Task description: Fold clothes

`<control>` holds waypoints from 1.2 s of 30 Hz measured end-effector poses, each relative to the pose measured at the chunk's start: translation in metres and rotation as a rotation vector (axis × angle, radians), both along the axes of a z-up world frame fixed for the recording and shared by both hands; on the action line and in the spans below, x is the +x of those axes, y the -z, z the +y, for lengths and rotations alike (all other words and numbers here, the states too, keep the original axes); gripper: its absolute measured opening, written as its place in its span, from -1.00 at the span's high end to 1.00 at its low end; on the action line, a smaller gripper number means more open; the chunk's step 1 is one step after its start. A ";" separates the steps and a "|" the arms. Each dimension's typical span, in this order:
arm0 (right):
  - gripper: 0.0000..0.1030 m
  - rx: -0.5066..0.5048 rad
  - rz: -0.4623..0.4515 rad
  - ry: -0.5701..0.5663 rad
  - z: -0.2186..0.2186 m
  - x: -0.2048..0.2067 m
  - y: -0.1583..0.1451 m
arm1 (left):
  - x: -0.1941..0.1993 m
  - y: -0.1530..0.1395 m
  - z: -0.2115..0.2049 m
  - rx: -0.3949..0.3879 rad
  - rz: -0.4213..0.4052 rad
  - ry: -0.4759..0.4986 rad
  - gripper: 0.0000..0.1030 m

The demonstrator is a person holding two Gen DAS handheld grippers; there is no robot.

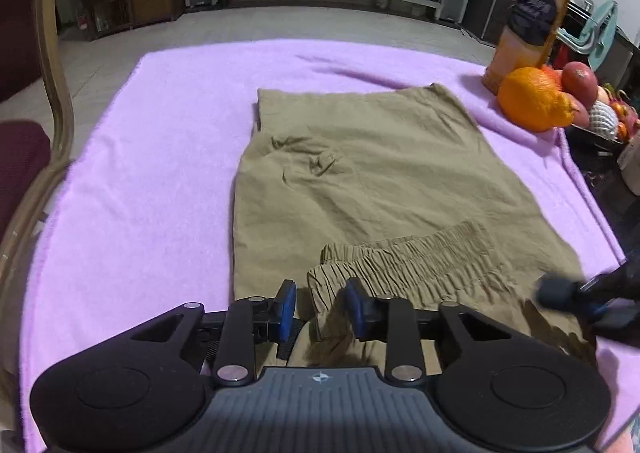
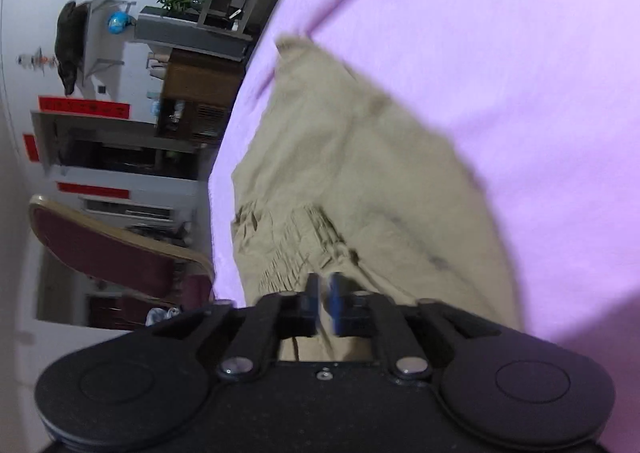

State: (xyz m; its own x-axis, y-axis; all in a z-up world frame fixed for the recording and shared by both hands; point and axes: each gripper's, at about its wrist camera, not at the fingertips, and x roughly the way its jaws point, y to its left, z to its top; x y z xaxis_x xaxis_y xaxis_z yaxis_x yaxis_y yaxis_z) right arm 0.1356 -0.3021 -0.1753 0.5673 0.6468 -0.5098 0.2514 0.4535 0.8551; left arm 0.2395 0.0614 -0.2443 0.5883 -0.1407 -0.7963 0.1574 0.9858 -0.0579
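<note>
Khaki shorts (image 1: 380, 177) lie on a lilac towel (image 1: 160, 157), folded lengthwise, the elastic waistband (image 1: 404, 261) nearest me. My left gripper (image 1: 320, 303) is open, its blue pads either side of the waistband's left corner without closing on it. My right gripper (image 2: 323, 293) is shut on the waistband's edge (image 2: 304, 237), rolled on its side over the shorts (image 2: 360, 157). It also shows blurred at the right of the left wrist view (image 1: 568, 291).
An orange juice bottle (image 1: 532, 13), a large orange (image 1: 532, 101) and a bowl of fruit (image 1: 592, 113) stand at the towel's far right corner. A wooden chair (image 1: 44, 157) is at the left edge. Shelves stand beyond the table.
</note>
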 end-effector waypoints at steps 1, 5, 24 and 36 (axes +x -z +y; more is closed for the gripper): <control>0.70 0.005 -0.019 -0.008 -0.009 -0.004 -0.015 | -0.002 -0.007 0.001 -0.012 -0.013 0.009 0.51; 0.55 -0.081 -0.115 -0.044 -0.040 -0.015 -0.081 | -0.006 -0.035 0.010 -0.166 -0.057 0.036 0.52; 0.14 -0.461 -0.204 -0.218 -0.034 0.149 -0.040 | 0.038 0.034 -0.086 -0.078 0.004 0.275 0.48; 0.35 -0.278 -0.289 -0.395 -0.005 0.242 0.007 | 0.041 0.036 -0.084 -0.102 0.015 0.303 0.48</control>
